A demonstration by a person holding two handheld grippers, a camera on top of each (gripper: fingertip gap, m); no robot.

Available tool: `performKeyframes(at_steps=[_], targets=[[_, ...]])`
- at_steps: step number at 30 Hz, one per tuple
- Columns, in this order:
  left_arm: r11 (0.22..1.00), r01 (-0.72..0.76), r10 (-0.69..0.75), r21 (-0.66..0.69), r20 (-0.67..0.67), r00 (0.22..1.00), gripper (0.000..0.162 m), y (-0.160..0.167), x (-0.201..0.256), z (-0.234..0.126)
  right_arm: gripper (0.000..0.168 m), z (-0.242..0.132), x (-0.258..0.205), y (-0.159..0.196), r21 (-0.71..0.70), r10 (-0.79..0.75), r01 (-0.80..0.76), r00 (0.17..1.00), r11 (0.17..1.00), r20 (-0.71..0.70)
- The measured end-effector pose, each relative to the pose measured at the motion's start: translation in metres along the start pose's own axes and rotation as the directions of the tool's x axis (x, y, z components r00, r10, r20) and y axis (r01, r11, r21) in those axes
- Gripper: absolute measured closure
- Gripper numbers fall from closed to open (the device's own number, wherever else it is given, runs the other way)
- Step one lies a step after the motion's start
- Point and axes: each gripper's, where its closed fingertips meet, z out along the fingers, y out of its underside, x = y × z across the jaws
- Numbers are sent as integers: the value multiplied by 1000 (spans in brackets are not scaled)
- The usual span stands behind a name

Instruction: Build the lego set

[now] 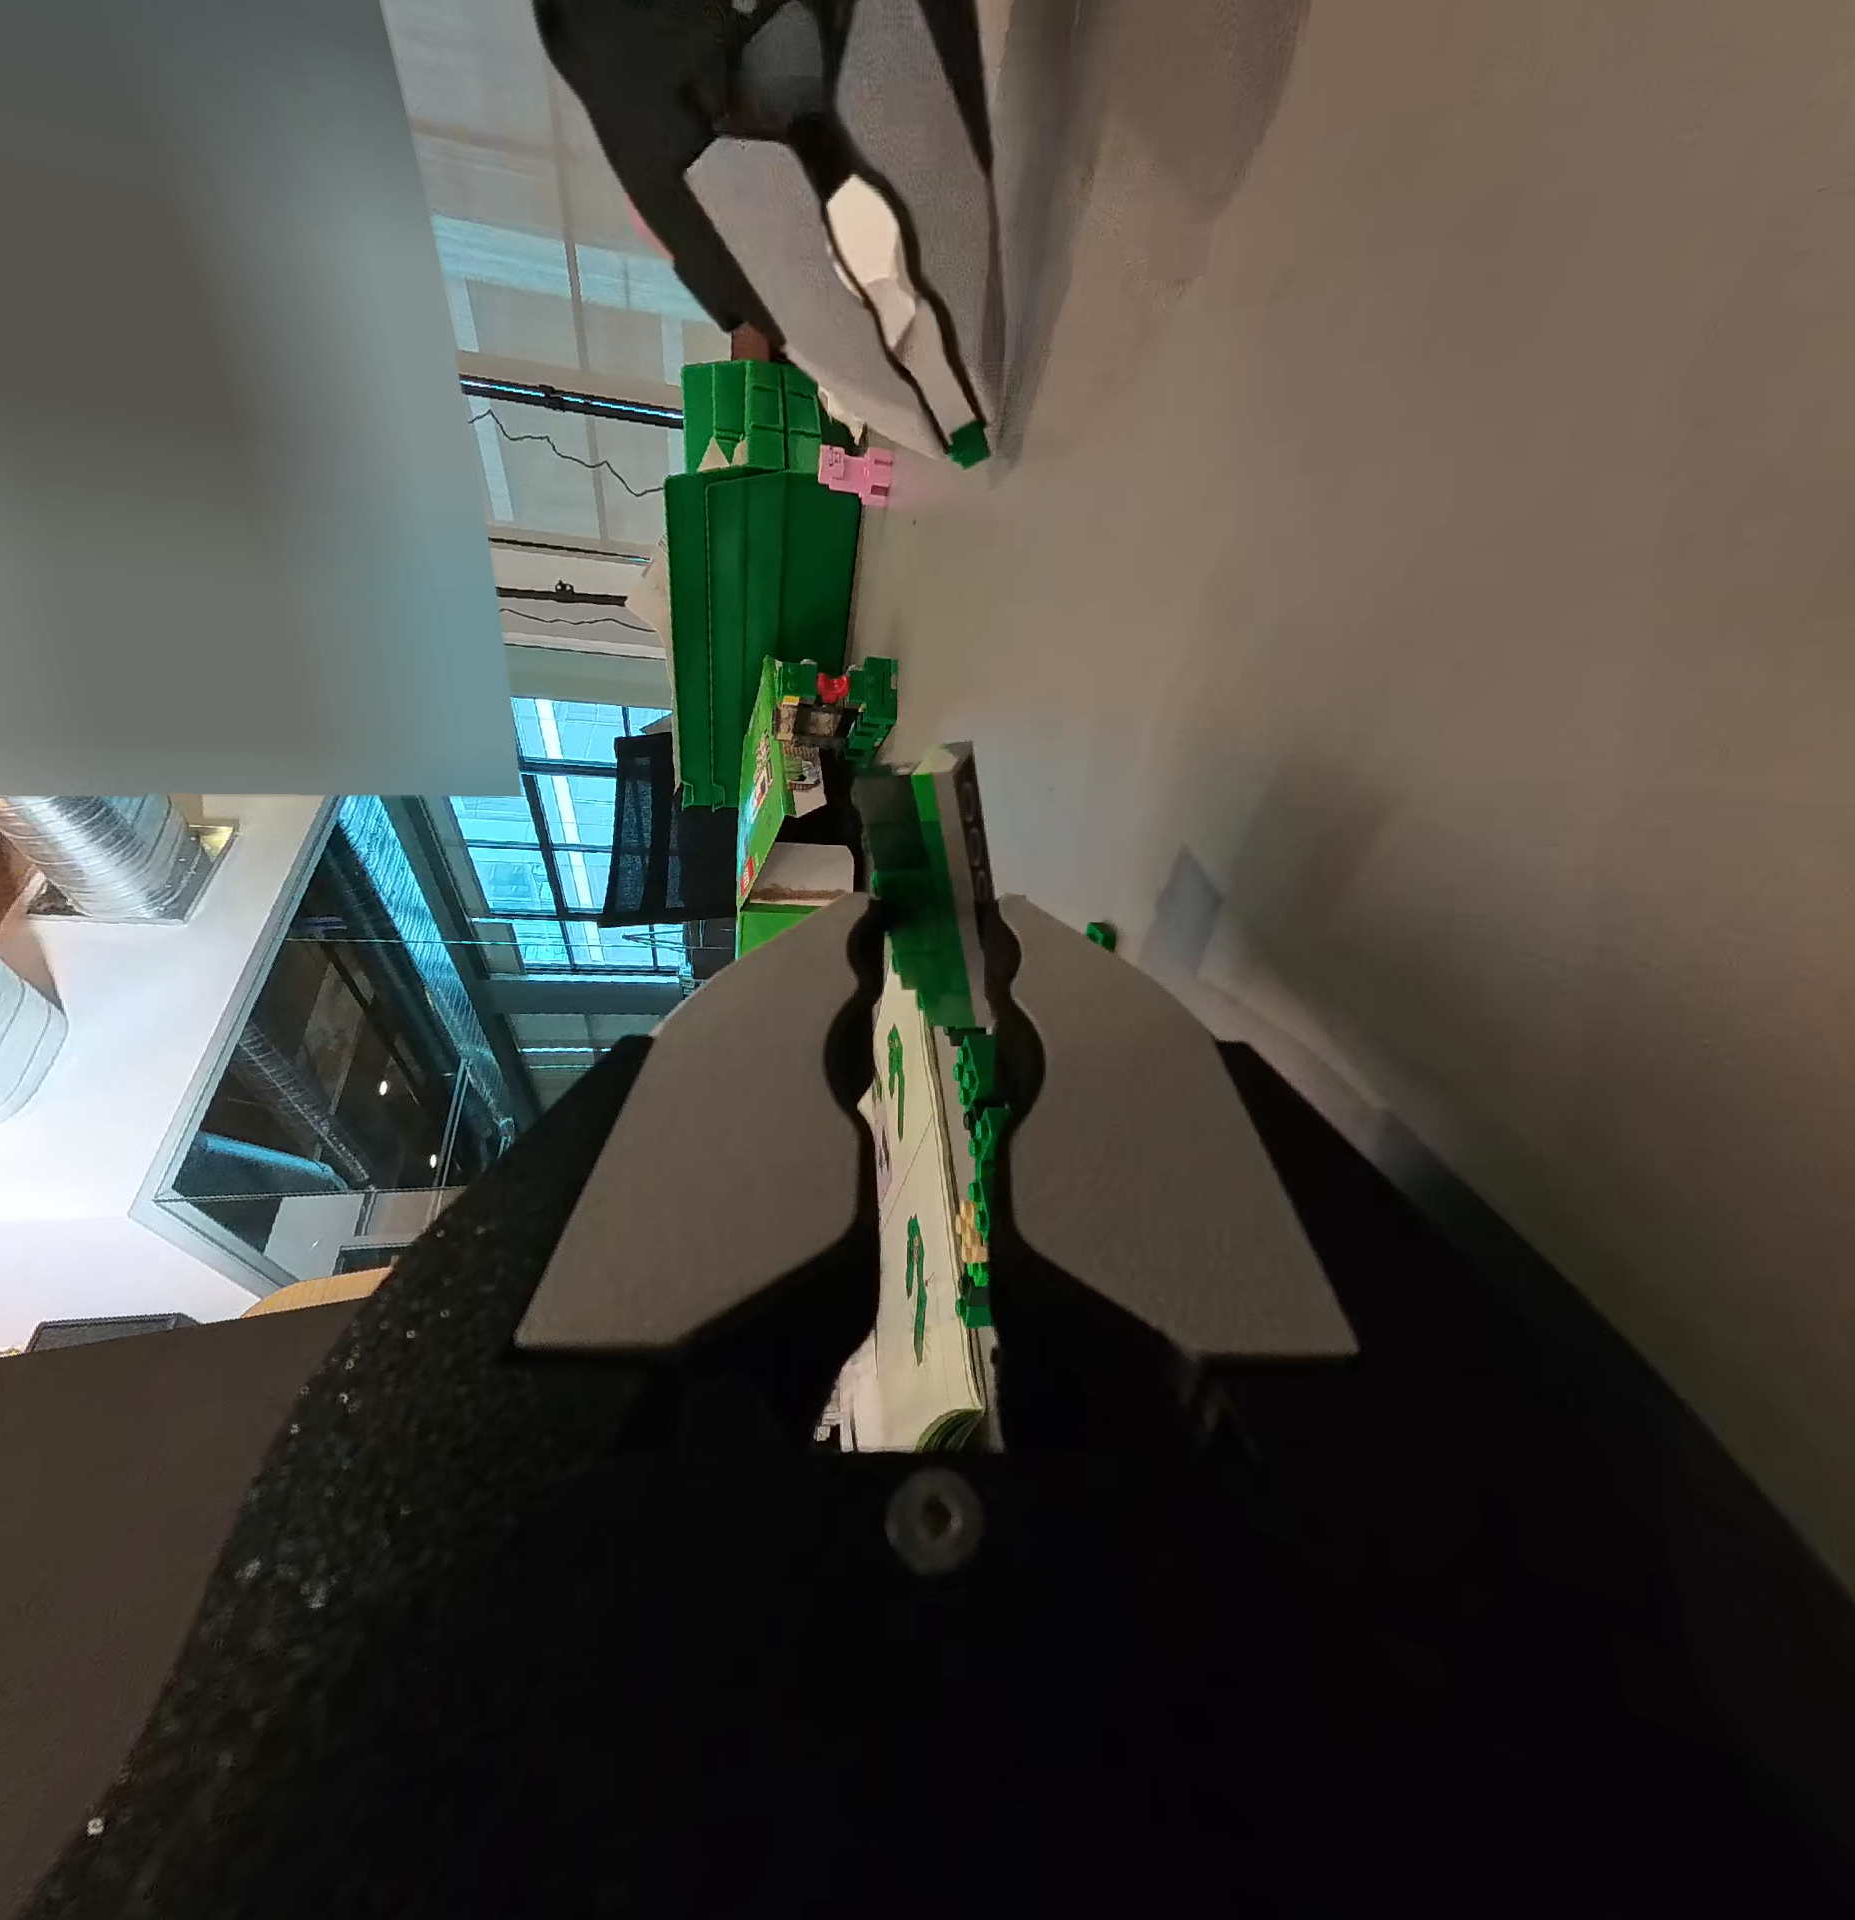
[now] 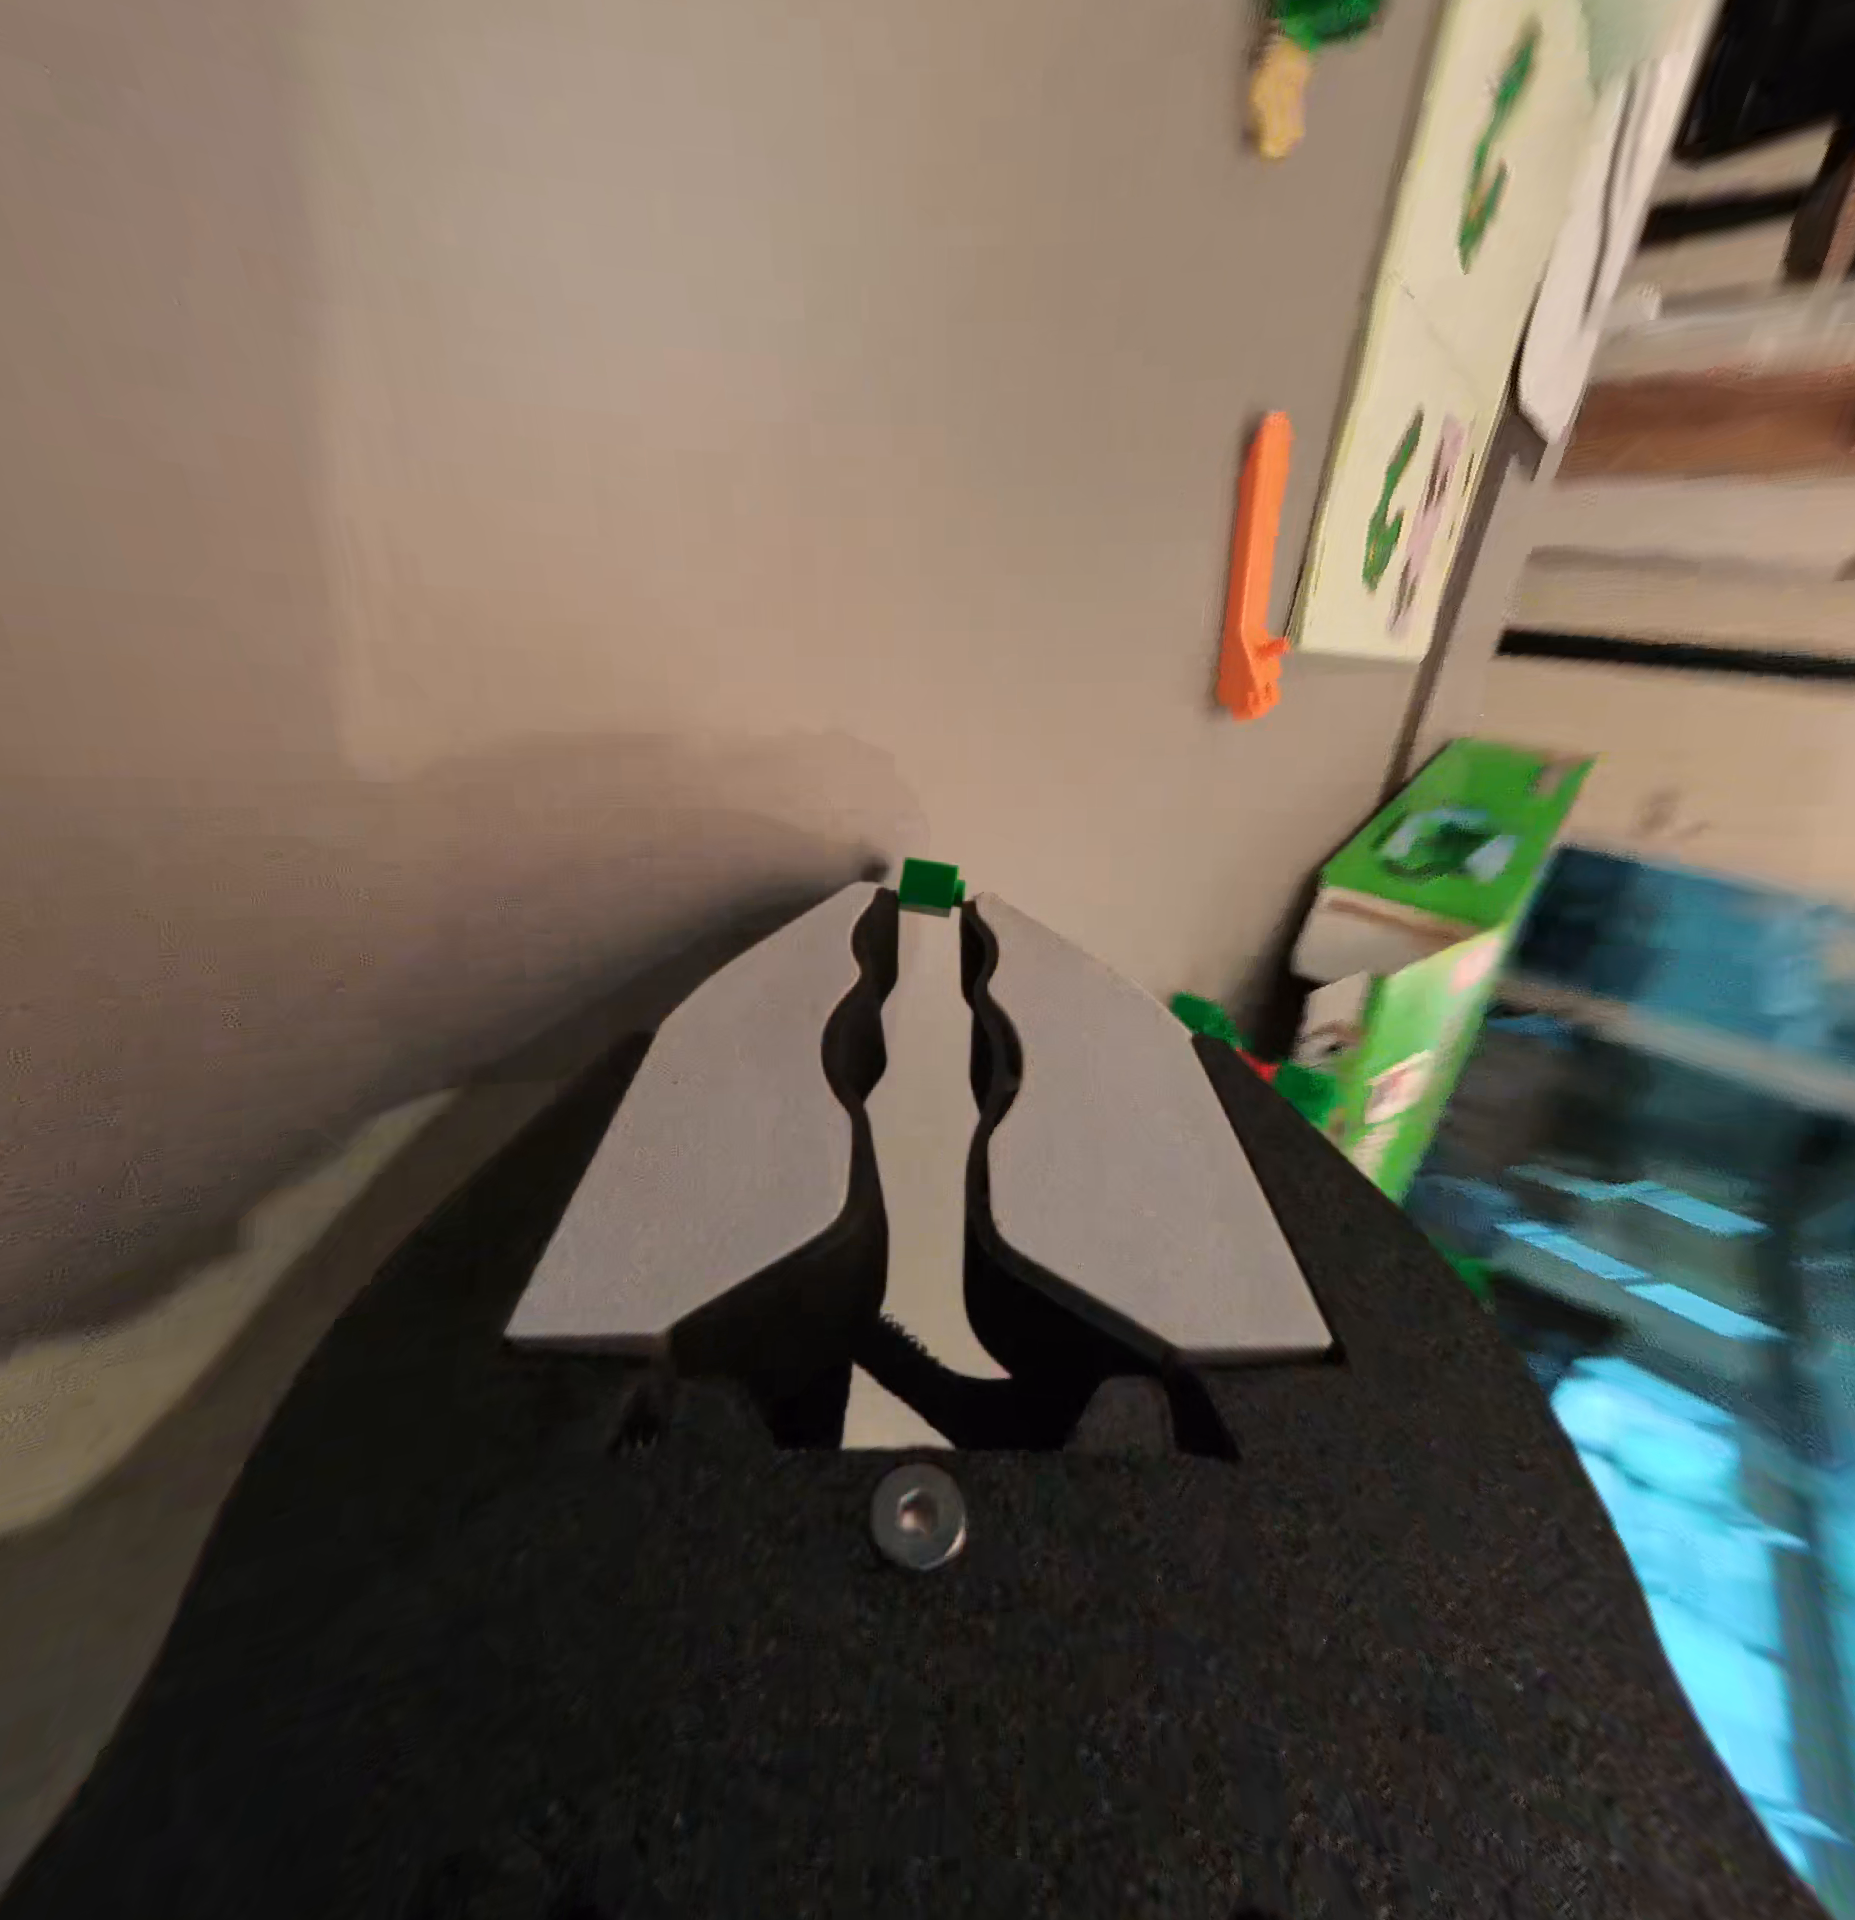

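Between the smooth grey fingers of the right gripper [image 2: 928,902] sits a small green brick [image 2: 926,888], pinched at the very tips – a glossy cube of plastic, held low over the pale matte table [image 2: 590,416]. The finger pads have wavy, scalloped inner edges, and the body behind them is black with a coarse, speckled grain. In the left wrist view the same gripper [image 1: 967,442] shows far off at the top, the brick [image 1: 969,444] at its tips just above the tabletop.

The left gripper [image 1: 933,914] is clenched on a partly built model [image 1: 928,862]: a flat slab of green plates stacked on a grey base with round studs along its edge. Under it lies the open instruction booklet [image 1: 918,1247], cream paper printed with green shapes, and a row of loose green, tan and dark pieces [image 1: 980,1143] lies along its margin.

Farther back stand a green cardboard box [image 1: 767,790], a tall ribbed green plastic piece [image 1: 757,582] and a small pink blocky figure [image 1: 855,473] on the table.

From the right wrist view (much of it smeared by motion) an orange brick separator [image 2: 1255,571] – a long flat wedge – lies beside the booklet [image 2: 1422,364], with the green box [image 2: 1442,862] nearer.
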Motion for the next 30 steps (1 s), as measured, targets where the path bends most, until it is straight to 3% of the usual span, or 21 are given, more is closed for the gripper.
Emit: performKeyframes(at_steps=[3, 5, 11, 21, 24, 26, 27, 30], targets=[[1000, -5, 5, -1, -2, 1000, 145, 0, 0, 0, 158, 2, 2, -5, -62, -297, 293, 952, 954, -74], [1000, -7, 7, -1, -2, 1000, 145, 0, 0, 0, 157, 3, 3, -8, -67, -377, 372, 923, 926, -82], [1000, -12, 12, -2, -3, 1000, 145, -1, 1, 1, 157, 0, 0, -6, -71, -520, 516, 852, 854, -61], [1000, -18, 17, -4, -5, 1000, 145, -1, 1, 1, 153, -4, -2, 1, -70, -546, 543, 838, 837, -16], [1000, -18, 18, -5, -6, 1000, 145, -1, 2, 1, 160, -7, -3, 4, -46, -394, 396, 918, 917, 33], [1000, -17, 17, -6, -11, 1000, 145, -1, 3, 1, 168, -9, 1, 3, -14, -117, 119, 988, 993, 98], [1000, -18, 18, -6, -13, 1000, 145, -1, 3, 1, 168, -10, 1, 0, -1, 52, -52, 984, 999, 170], [1000, -21, 21, -4, -9, 1000, 145, -1, 2, 1, 158, -18, 1, -16, -30, 426, -460, 795, 888, 432]])
